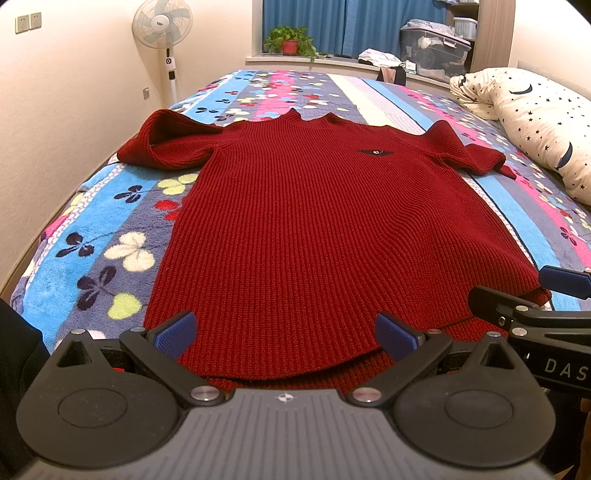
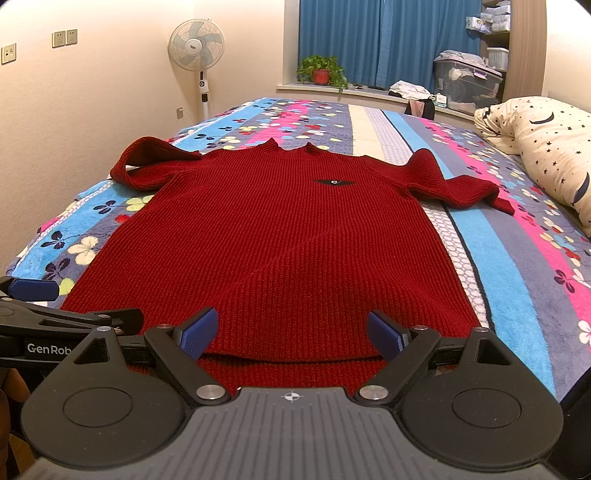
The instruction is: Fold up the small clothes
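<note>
A dark red knitted sweater [image 1: 314, 221] lies flat, front up, on the bed, collar far, hem near me. Both sleeves are bunched at the shoulders. It also shows in the right wrist view [image 2: 280, 243]. My left gripper [image 1: 286, 334] is open, its blue pads over the hem, on the left half of it. My right gripper [image 2: 291, 334] is open over the hem on the right half. Neither holds cloth. The right gripper's finger [image 1: 561, 282] shows at the right edge of the left wrist view, the left gripper's finger [image 2: 31, 290] at the left edge of the right wrist view.
The bed has a striped floral blanket [image 1: 110, 229]. A star-print pillow [image 1: 535, 122] lies at the right. A standing fan [image 1: 164, 33] is by the left wall. A windowsill with a potted plant [image 1: 290, 40] and a storage box [image 1: 432, 48] is beyond the bed.
</note>
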### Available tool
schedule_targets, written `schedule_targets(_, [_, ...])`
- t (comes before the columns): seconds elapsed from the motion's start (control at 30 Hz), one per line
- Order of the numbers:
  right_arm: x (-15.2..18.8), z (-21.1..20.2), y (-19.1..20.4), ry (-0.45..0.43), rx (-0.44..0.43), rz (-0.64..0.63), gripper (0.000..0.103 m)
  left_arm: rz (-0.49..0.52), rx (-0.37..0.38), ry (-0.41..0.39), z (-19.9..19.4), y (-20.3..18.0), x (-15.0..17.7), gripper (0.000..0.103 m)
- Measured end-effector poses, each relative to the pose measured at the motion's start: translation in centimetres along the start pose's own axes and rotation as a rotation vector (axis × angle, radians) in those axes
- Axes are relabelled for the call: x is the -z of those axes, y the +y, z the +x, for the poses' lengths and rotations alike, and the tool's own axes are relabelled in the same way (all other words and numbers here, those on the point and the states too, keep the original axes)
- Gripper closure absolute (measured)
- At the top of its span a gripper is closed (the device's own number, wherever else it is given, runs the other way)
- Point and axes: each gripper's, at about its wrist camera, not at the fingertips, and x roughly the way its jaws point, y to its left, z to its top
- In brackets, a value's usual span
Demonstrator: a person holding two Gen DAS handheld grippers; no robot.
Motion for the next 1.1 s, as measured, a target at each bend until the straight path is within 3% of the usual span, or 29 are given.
schedule_targets(0.2, [-0.3,-0.2,0.0,-0.007,0.015,-0.002,0.016,-0.004,0.01,-0.008,-0.2,-0.1,-0.1,0.0])
schedule_targets(0.33, [-1.2,-0.6,-1.1,-0.048,0.015,0.067,0.032,-0.02,0.035,-0.023,-0.4,0.5,-1.7,0.0])
schedule_targets(0.47, [-2.9,-1.0,-3.1,-0.17,0.011,0.145,0.044,0.003,0.047,-0.117,-0.9,1.5,-5.1,0.002])
schedule_targets(0.7, [-7.0,-1.9,-6.7,-0.39,0.051,0.135,0.044,0.0,0.027,-0.175,1.9,4.7,-11.3,0.016])
schedule_targets(0.77, [-8.2,-1.2,-8.1,-0.37,0.048,0.144,0.043,-0.024,0.02,-0.173,3.5,5.8,-13.1,0.028])
schedule_targets(0.83, [-9.4,-0.4,-9.5,-0.356,0.043,0.158,0.043,-0.046,0.009,-0.178,4.8,6.8,-14.6,0.033])
schedule_targets(0.97, [-11.6,2.4,-12.2,-0.315,0.0,0.203,0.043,-0.115,0.068,-0.254,6.9,8.1,-17.4,0.034])
schedule_targets(1.1, [-13.5,5.2,-13.2,-0.295,0.001,0.205,0.043,-0.1,0.076,-0.33,8.6,7.2,-20.0,0.033])
